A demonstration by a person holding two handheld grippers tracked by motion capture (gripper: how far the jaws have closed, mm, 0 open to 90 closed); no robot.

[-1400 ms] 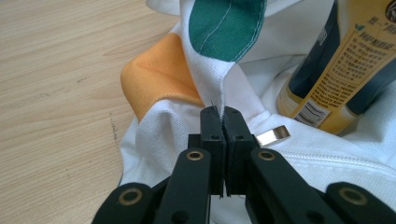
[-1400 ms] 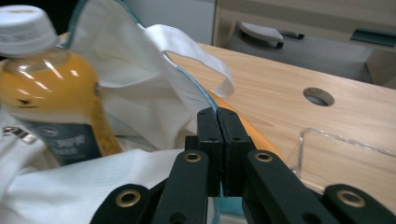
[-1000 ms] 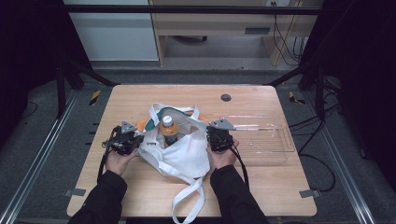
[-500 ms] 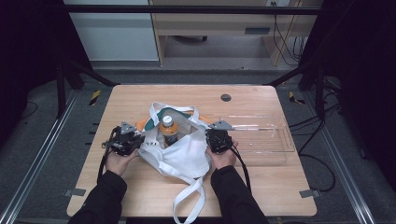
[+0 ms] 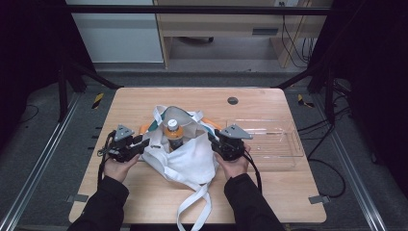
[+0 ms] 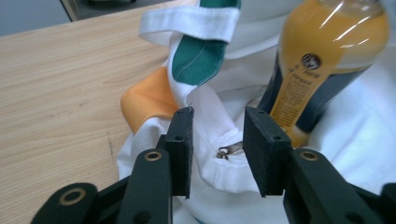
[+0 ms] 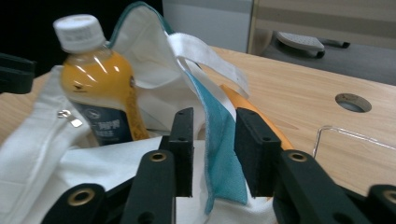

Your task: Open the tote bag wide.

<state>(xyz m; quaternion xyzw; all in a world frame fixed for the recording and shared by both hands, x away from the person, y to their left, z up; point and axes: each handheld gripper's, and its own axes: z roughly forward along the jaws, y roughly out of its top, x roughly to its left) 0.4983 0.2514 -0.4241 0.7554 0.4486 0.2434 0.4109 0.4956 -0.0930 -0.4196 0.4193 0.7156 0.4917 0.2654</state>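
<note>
A white cloth bag (image 5: 185, 161) with teal lining lies open on the wooden table (image 5: 144, 192). An orange-juice bottle (image 5: 173, 132) with a white cap stands inside it. My left gripper (image 5: 142, 142) is at the bag's left rim and my right gripper (image 5: 213, 138) at its right rim. Both sets of jaws have just been opening. In the left gripper view the jaws (image 6: 217, 149) stand apart around the white rim and a zipper pull (image 6: 229, 150), with the bottle (image 6: 327, 60) just beyond. In the right gripper view the jaws (image 7: 215, 149) stand apart with the teal edge (image 7: 224, 154) hanging loose between them.
A clear plastic tray (image 5: 274, 139) sits on the table right of the bag, close to my right gripper. An orange cloth (image 5: 143, 129) pokes out from under the bag. The bag's long straps (image 5: 192, 207) trail toward the table's near edge. A round hole (image 5: 233, 100) is at the back.
Both grippers' jaws have parted and let go of the bag's rim on either side. The hands have lifted slightly; the bag and bottle stay put.
</note>
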